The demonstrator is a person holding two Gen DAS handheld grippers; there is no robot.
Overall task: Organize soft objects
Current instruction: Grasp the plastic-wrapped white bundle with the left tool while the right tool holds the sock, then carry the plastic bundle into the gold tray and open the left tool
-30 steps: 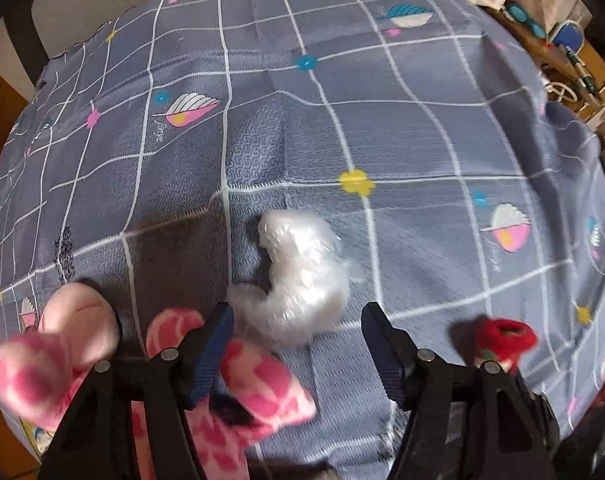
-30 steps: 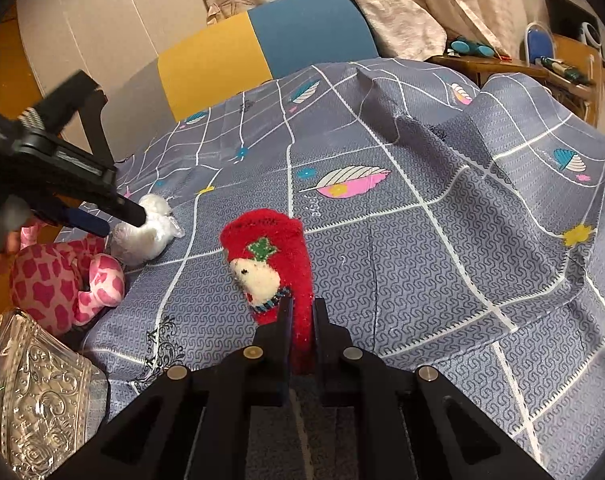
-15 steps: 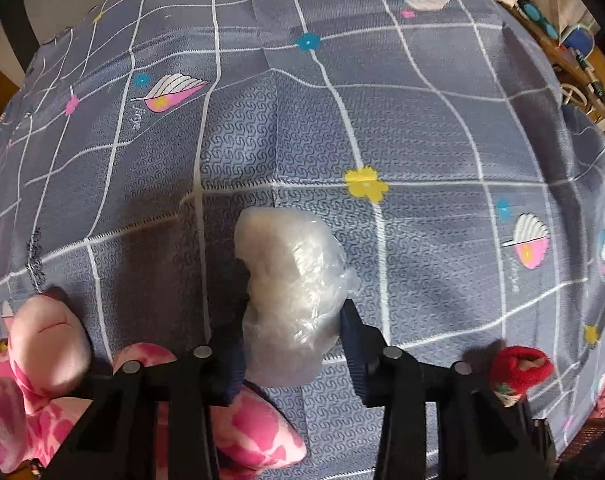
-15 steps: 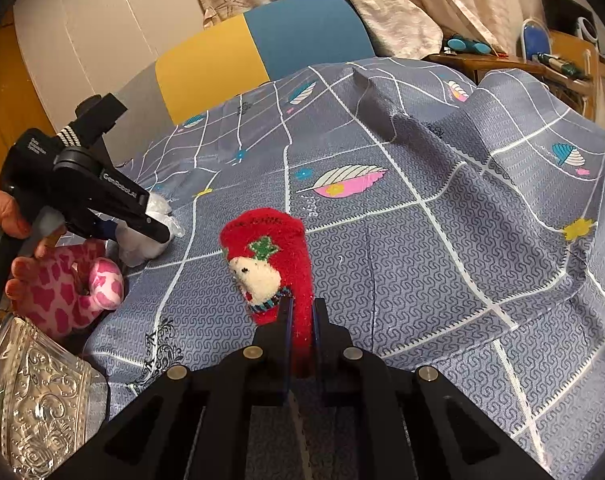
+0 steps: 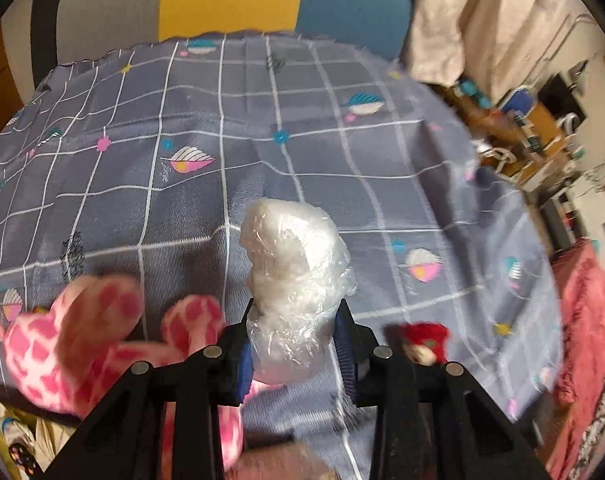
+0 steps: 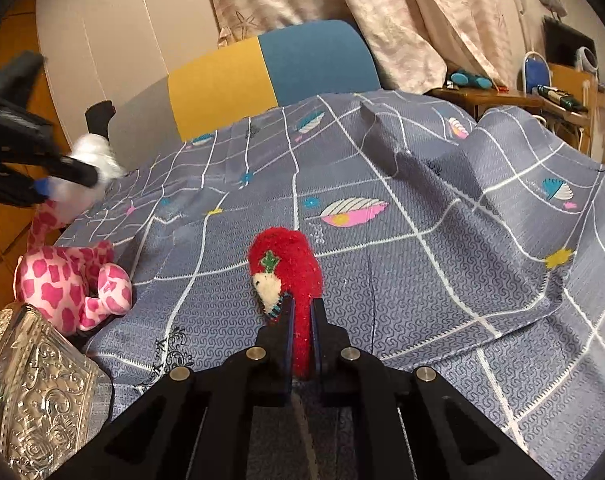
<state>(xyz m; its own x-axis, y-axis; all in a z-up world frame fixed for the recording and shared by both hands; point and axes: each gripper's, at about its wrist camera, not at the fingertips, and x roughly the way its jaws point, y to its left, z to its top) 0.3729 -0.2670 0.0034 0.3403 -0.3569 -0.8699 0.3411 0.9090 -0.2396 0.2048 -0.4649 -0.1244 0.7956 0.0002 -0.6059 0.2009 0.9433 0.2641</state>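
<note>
My left gripper [image 5: 295, 340] is shut on a white fluffy toy wrapped in clear plastic [image 5: 294, 276] and holds it above the grey-blue patterned cloth [image 5: 342, 160]. It also shows lifted at the far left of the right wrist view [image 6: 88, 164]. My right gripper [image 6: 301, 328] is shut on a red knitted toy with a white face [image 6: 286, 272], low over the cloth; the same toy shows in the left wrist view [image 5: 422, 340]. A pink spotted plush giraffe [image 5: 82, 332] lies at the cloth's left edge, below the left gripper [image 6: 66, 280].
An embossed silver box [image 6: 34, 384] stands at the lower left beside the giraffe. A yellow and blue chair back [image 6: 270, 68] rises behind the cloth. A cluttered desk [image 6: 542, 96] is at the far right, and pink fabric [image 5: 586, 340] at the right edge.
My left gripper closed on the white wrapped toy and lifted it off the cloth, tilting up. My right gripper stayed shut on the red toy, nearly still.
</note>
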